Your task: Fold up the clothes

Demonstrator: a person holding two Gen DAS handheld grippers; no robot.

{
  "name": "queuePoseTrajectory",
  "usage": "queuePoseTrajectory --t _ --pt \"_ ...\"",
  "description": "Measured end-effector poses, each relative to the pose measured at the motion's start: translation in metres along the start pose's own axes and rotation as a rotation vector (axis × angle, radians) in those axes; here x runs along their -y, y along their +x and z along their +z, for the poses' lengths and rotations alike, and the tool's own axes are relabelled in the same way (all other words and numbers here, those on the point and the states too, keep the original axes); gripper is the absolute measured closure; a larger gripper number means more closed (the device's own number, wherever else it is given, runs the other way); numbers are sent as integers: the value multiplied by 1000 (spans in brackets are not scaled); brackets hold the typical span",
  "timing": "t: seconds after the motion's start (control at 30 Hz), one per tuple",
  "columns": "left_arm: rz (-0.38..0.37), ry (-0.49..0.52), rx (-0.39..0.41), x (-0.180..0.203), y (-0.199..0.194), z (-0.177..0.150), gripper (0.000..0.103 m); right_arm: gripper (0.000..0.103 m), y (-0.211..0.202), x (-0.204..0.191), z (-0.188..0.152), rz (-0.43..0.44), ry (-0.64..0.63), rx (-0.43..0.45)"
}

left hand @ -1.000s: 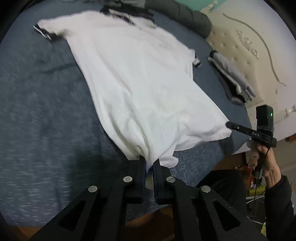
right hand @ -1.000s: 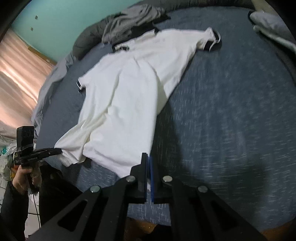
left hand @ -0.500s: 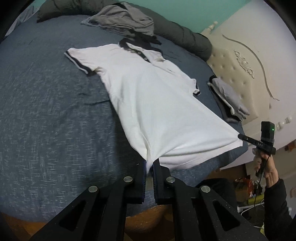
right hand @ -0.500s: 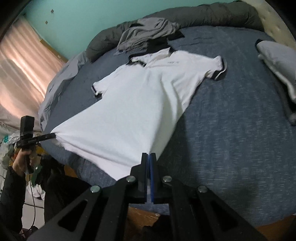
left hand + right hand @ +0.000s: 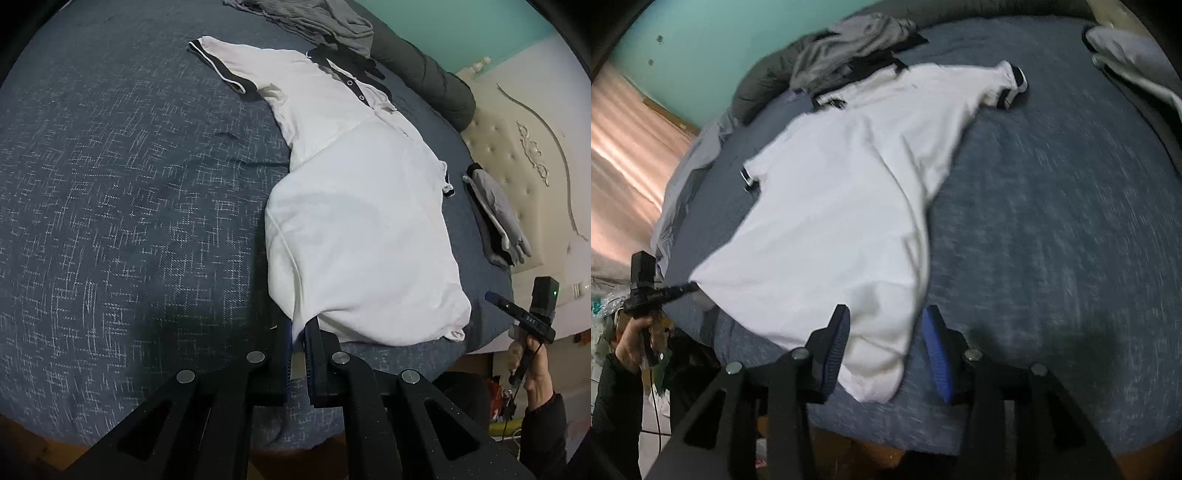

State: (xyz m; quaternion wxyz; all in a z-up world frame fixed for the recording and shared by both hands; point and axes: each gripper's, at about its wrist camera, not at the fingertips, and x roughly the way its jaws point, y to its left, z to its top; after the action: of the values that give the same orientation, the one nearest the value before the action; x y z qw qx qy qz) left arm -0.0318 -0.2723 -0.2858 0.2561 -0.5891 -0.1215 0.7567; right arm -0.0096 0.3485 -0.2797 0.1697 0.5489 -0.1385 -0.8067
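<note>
Looking along my left gripper (image 5: 298, 328), I see its jaws clamped on the near hem corner of the white polo shirt (image 5: 354, 229), which stretches lengthwise straight ahead across the blue bedspread (image 5: 129, 206), collar farthest away. Across, the right gripper's body reads something like "DAS". Through the right gripper (image 5: 886, 332) view, my jaws stand apart, straddling the other hem corner (image 5: 875, 373); no other writing is legible.

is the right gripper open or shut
Open: the right gripper has its blue pads spread wide, with the shirt hem lying loose between them.
</note>
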Motion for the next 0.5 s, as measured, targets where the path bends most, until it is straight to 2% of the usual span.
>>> queuePoseTrajectory --t 0.07,0.2,0.43,0.47,0.5 --pt "1 -3 -1 -3 2 2 97 61 4 7 -3 -12 17 -25" --pt "0 4 -2 -2 3 4 97 57 25 17 -9 21 88 -82" --pt "0 20 5 3 -4 5 97 57 60 7 -10 28 96 -167" --pt "0 22 6 4 -5 5 97 58 62 8 -9 28 105 -170" --pt "0 24 8 5 -6 5 97 66 64 7 -9 18 106 -171"
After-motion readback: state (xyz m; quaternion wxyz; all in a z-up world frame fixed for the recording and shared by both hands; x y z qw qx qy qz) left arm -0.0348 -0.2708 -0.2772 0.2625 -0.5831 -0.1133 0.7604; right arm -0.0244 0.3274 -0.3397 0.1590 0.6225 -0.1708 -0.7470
